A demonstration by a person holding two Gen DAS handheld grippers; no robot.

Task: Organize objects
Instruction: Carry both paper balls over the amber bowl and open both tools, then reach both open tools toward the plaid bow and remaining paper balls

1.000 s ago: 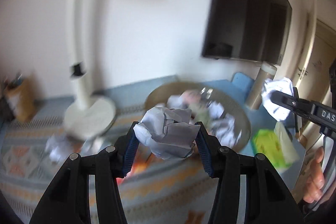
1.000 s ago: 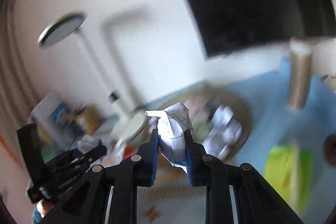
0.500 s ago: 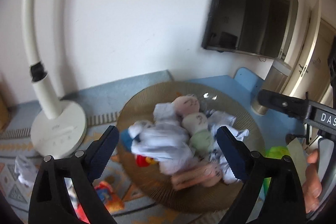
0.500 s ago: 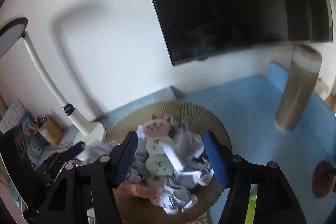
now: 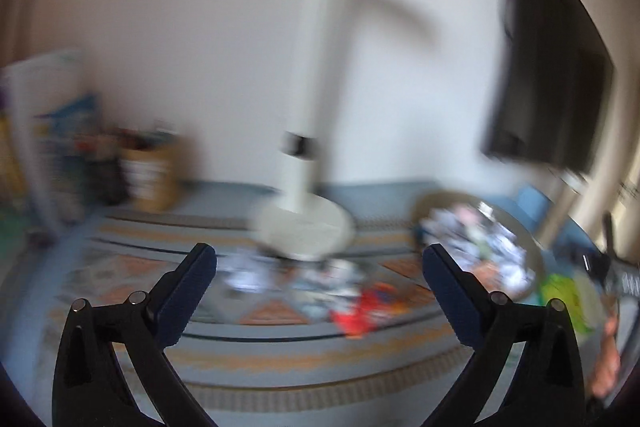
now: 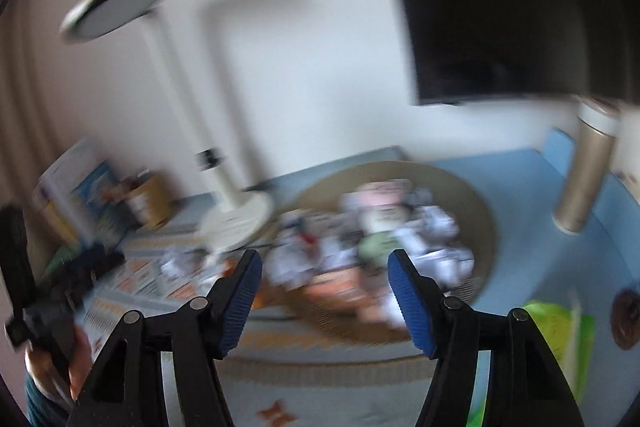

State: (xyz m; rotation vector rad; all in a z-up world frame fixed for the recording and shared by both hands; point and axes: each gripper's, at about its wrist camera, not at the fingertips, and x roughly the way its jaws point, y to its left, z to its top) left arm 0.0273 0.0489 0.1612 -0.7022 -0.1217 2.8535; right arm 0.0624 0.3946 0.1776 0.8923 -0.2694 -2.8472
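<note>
A round woven basket [image 6: 476, 203] holds crumpled white paper balls [image 6: 440, 251] and small soft toys; it shows at the right of the left wrist view [image 5: 532, 251]. My left gripper [image 5: 320, 263] is open and empty above the patterned mat, facing loose crumpled paper [image 5: 248, 271] and a red wrapper [image 5: 360, 311]. My right gripper [image 6: 324, 267] is open and empty, just in front of the basket. Both views are blurred.
A white desk lamp [image 5: 308, 147] stands on its round base [image 5: 308, 227] left of the basket. A brown pen pot [image 5: 152, 175] and books sit at far left. A gold tumbler [image 6: 584, 171], a green packet [image 6: 560, 327] and a wall screen [image 6: 520, 7] are at right.
Both grippers opened and dropped their paper balls into the basket. The left gripper has since swung left toward the lamp and mat; the right has drawn back from the basket.
</note>
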